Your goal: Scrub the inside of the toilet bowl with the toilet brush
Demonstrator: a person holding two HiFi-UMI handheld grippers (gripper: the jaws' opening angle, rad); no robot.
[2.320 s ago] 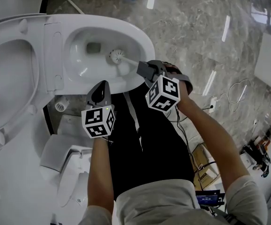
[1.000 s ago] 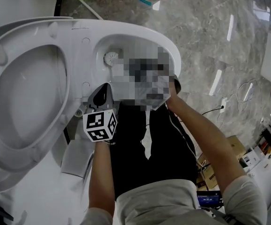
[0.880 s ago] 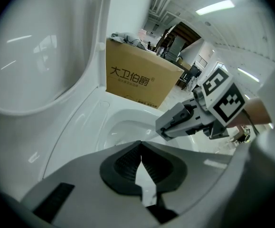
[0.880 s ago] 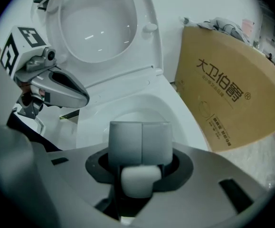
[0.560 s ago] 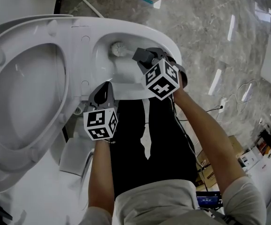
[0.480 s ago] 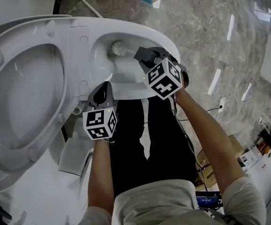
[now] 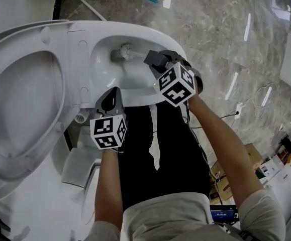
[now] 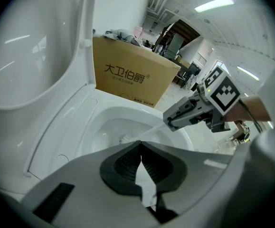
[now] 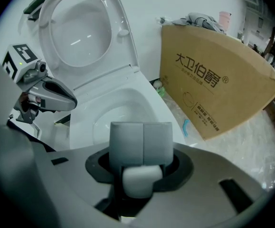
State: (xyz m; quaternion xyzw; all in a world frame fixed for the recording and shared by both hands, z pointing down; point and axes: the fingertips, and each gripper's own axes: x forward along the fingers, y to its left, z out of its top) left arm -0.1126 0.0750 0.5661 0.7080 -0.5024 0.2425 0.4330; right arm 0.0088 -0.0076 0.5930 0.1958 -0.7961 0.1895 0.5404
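- Forearms (image 7: 107,185): two bare arms rise from the bottom edge of the head view, each ending in a marker cube.
- Left gripper (image 7: 112,92): lower centre of the head view, just below the near rim of the toilet bowl (image 7: 158,33). Its jaws are drawn together. In the left gripper view the dark pads meet at their tips, with nothing clamped between them. It is apart from the brush.
- Right gripper (image 7: 153,60): centre of the head view, over the right part of the bowl rim. Its jaws are clamped on the handle of the toilet brush (image 7: 121,52). In the right gripper view the two grey fingers stand pressed side by side above the pale handle end.
- Toilet brush: the handle slants from the right gripper toward the upper left. The bristle head sits inside the bowl, close to the inner wall at upper centre of the head view. Contact with the porcelain cannot be confirmed.
- Seat and lid (image 7: 14,99): raised, filling the left side of the head view. They appear at upper left of the right gripper view, behind the bowl.
- Floor (image 7: 220,29): grey veined stone, glossy with strip reflections, across the upper right of the head view. A thin cable (image 7: 256,97) lies on it at right.
- Cardboard box (image 9: 213,84): brown, printed, standing beyond the bowl at right of the right gripper view.
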